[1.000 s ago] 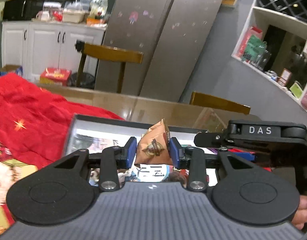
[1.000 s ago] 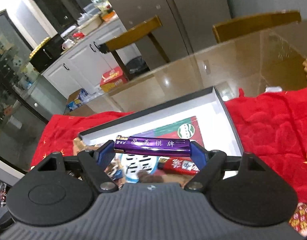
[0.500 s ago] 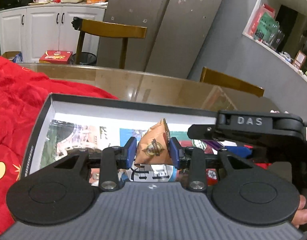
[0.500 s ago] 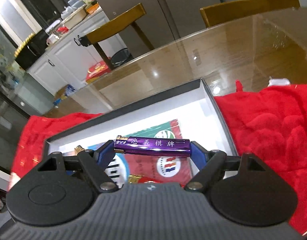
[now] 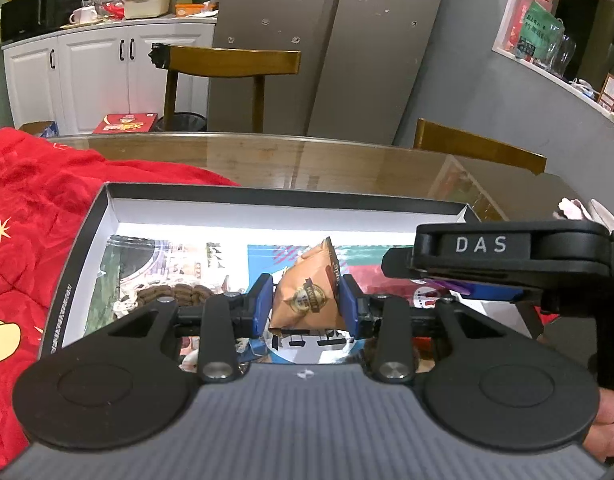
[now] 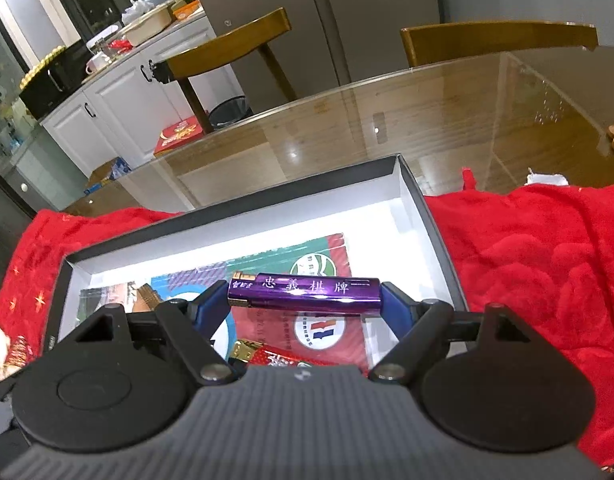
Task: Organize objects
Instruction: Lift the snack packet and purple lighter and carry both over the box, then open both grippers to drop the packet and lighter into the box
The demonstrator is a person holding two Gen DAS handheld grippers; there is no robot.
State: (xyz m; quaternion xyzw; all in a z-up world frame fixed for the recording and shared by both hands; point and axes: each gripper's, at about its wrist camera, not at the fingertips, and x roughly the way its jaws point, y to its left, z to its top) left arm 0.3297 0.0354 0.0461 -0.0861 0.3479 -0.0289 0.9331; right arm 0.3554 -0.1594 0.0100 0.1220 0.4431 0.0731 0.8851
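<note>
Over the box [image 5: 87, 240], the left gripper [image 5: 307, 304] squeezes an orange snack bag [image 5: 307, 300]; at its 3 o'clock, the right gripper [image 6: 305, 300] stretches wide around a purple lighter [image 6: 305, 291]

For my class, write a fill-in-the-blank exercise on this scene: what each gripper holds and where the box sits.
1. The left gripper is shut on an orange-brown snack ____.
2. The lighter clamped end to end in the right gripper is ____ in colour.
3. Both grippers are held over an open box whose inner walls are ____.
4. The box rests on a ____ cloth.

Missing words: packet; purple; white; red
</note>
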